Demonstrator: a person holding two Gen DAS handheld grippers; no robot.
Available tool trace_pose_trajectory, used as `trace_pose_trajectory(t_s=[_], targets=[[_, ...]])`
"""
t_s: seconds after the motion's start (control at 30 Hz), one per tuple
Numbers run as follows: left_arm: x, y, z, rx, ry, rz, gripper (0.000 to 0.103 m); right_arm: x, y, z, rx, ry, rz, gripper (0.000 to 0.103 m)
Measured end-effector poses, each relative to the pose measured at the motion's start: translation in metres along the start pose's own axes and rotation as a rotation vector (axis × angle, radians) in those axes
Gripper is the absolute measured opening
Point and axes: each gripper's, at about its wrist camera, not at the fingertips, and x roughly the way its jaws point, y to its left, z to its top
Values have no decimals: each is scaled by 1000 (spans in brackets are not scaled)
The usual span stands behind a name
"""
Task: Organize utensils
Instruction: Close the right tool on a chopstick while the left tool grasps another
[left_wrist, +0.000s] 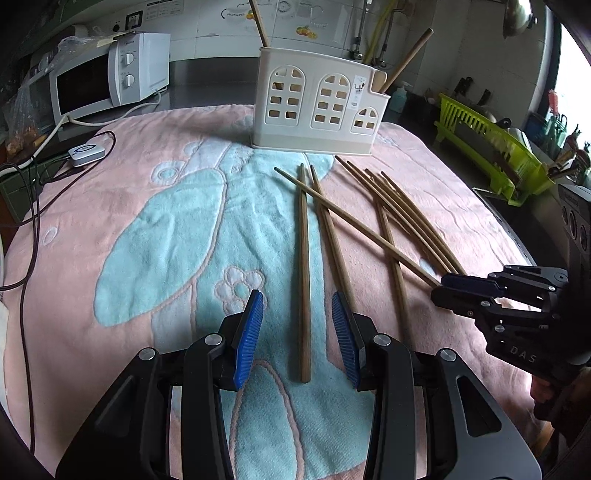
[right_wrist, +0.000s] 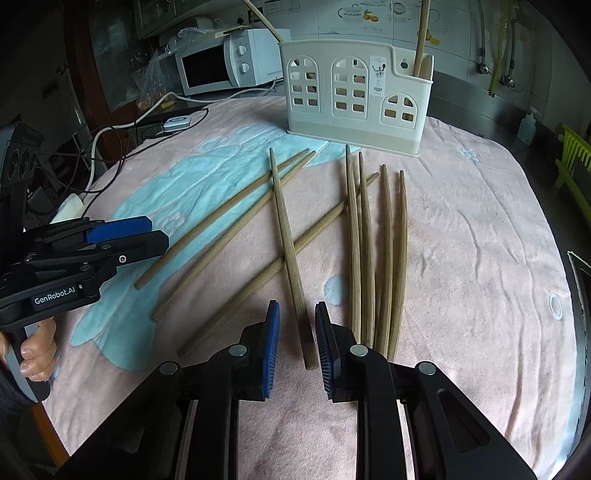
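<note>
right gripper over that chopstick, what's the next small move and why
Probably close the right gripper on the chopstick lying between its open pads. The thick end already sits in the gap, untouched, on the towel, and it rests on top of a crossing stick. It then goes into the white holder.

Both grippers (left_wrist: 297, 325) (right_wrist: 297, 341) black, silver screws, ribbed blue pads (left_wrist: 249, 338); markings "GenRobot.AI" and "DAS" on the bodies.

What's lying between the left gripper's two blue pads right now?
One wooden chopstick lies lengthwise on the pink and teal towel between the left gripper pads, untouched by either. The left wrist view shows it.
</note>
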Motion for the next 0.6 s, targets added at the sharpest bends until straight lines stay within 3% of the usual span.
trace_pose_trajectory(t_s=[0.4,0.6], targets=[[8,-6,-3,36,6,-4,25,6,4,-4,-40,0,-34,15],[13,-9,-4,50,22,-1,18,6,7,-5,-52,-9,-63,7]])
